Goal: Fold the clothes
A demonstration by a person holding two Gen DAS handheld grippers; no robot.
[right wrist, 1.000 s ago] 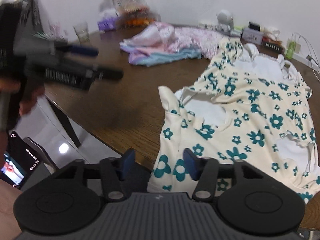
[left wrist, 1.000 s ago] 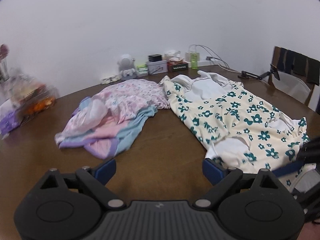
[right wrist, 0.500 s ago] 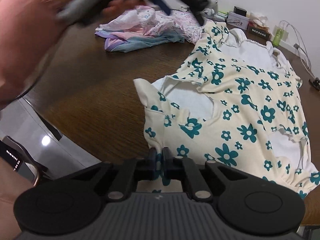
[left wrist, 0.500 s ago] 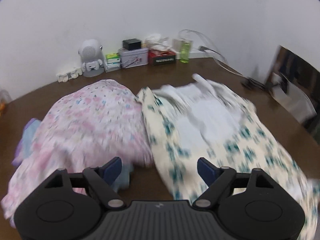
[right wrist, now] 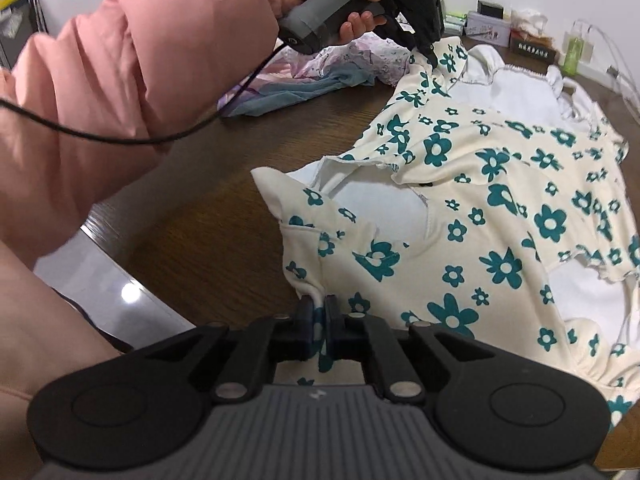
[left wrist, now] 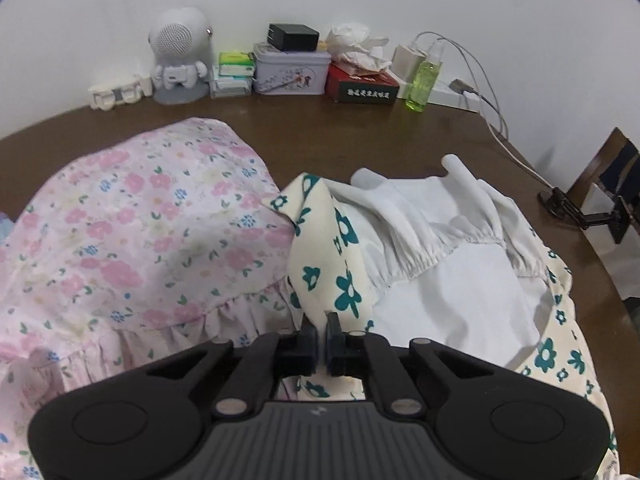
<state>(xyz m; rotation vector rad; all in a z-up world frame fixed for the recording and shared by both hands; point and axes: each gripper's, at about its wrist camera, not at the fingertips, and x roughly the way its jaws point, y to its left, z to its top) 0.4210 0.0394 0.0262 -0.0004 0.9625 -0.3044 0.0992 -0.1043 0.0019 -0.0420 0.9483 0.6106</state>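
A cream garment with teal flowers [right wrist: 500, 208] lies spread on the brown table [right wrist: 192, 184], its white lining showing. My right gripper [right wrist: 319, 312] is shut on its near corner at the table's front edge. My left gripper [left wrist: 322, 332] is shut on the far corner of the same garment [left wrist: 332, 264], lifting a fold; it also shows in the right wrist view [right wrist: 424, 44], held by a hand in a pink sleeve. A pink floral garment [left wrist: 132, 232] lies just left of it.
Along the wall stand a grey robot figure [left wrist: 180, 56], a tin box [left wrist: 288, 70], a red box [left wrist: 362, 84], a green bottle [left wrist: 424, 80] and cables [left wrist: 492, 120]. A chair [left wrist: 612, 172] is at the right. A blue cloth [right wrist: 296, 92] lies under the pink pile.
My left gripper moved forward over the table to the garment's far corner and shut on it. My right gripper shut on the near corner half a second ago and still holds it.
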